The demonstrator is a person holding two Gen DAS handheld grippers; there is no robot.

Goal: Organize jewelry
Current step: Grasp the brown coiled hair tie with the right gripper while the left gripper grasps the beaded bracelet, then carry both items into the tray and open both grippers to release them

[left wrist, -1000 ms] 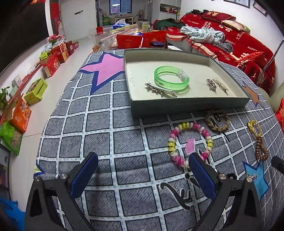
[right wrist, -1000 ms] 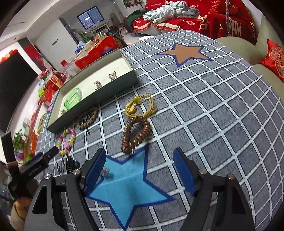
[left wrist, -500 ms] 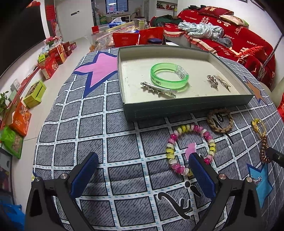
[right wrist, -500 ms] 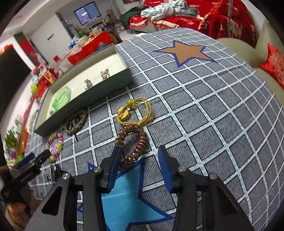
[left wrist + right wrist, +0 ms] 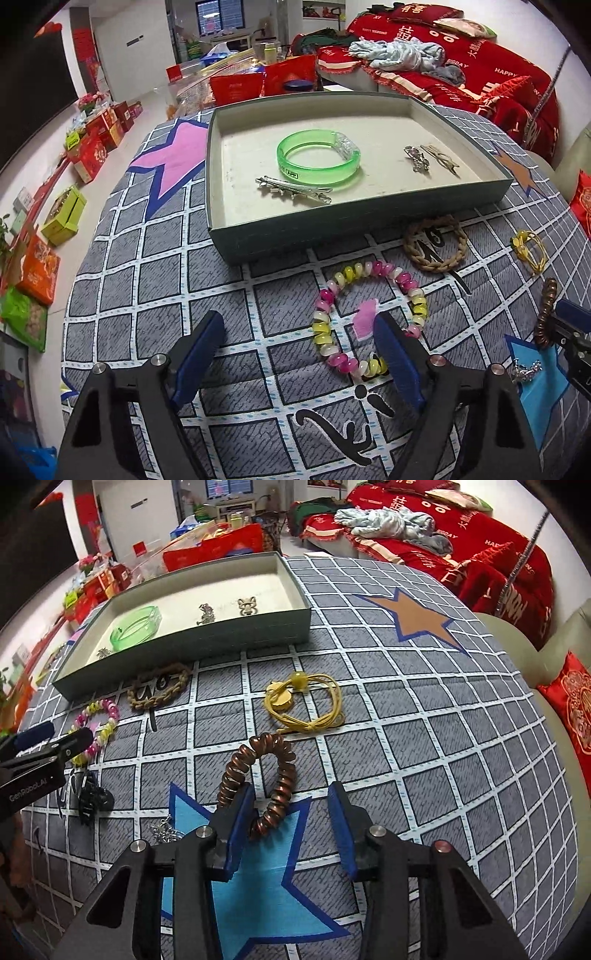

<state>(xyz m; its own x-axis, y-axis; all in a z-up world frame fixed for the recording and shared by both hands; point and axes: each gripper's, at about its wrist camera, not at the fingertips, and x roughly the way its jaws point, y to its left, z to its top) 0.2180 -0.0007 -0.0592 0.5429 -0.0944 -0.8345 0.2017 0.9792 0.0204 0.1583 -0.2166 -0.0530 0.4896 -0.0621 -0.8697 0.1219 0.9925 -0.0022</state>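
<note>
Jaws apart astride brown coil bracelet's (image 5: 273, 775) right strand.

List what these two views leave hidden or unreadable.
- Coil bracelet: its near end sits behind the right claw finger in the right view; contact cannot be told. The left view crops it at the edge.
- Silver charm: too small to identify, partly behind the right claw's arm.
- Black clip: dark, shape unclear; absent from the left view.
- Bead bracelet: its near right arc hides behind the left claw finger.
</note>
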